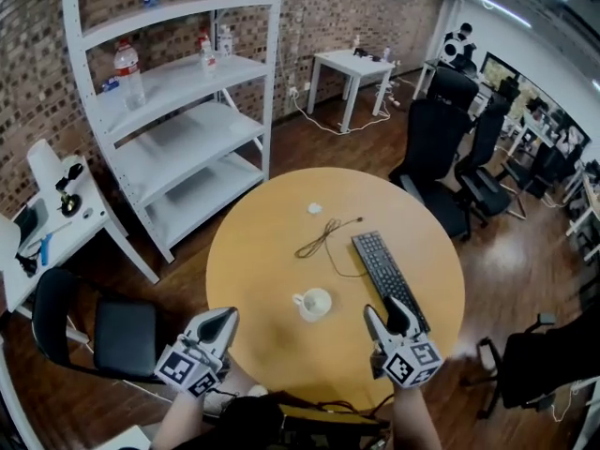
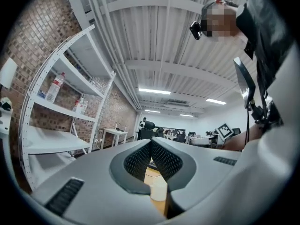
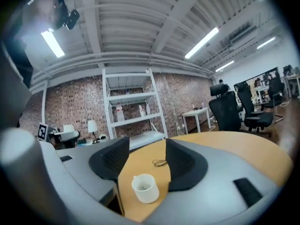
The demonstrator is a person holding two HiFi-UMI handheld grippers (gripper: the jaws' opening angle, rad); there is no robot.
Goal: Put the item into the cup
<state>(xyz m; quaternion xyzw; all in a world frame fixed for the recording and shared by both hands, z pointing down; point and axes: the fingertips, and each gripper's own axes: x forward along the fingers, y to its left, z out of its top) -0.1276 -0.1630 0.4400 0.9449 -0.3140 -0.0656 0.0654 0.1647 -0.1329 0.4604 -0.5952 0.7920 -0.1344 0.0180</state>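
A white cup (image 1: pixel 312 304) stands on the round wooden table (image 1: pixel 272 251) near its front edge, handle to the left. In the right gripper view the cup (image 3: pixel 144 187) sits low between the jaws' lines, and a small dark item (image 3: pixel 143 186) shows at its bottom. My right gripper (image 1: pixel 386 313) hovers to the cup's right, above the table's front; its jaws stand wide apart, so the right gripper (image 3: pixel 146 148) is open with nothing between the pads. My left gripper (image 1: pixel 221 322) is off the table's front left edge. The left gripper (image 2: pixel 150 143) is shut, its tips touching, empty.
A black keyboard (image 1: pixel 387 275) lies right of the cup, just ahead of the right gripper. A thin dark cable (image 1: pixel 324 236) and a small white object (image 1: pixel 315 208) lie farther back. A white shelf unit (image 1: pixel 178 101) stands behind; black chairs (image 1: pixel 94 331) (image 1: pixel 436 143) ring the table.
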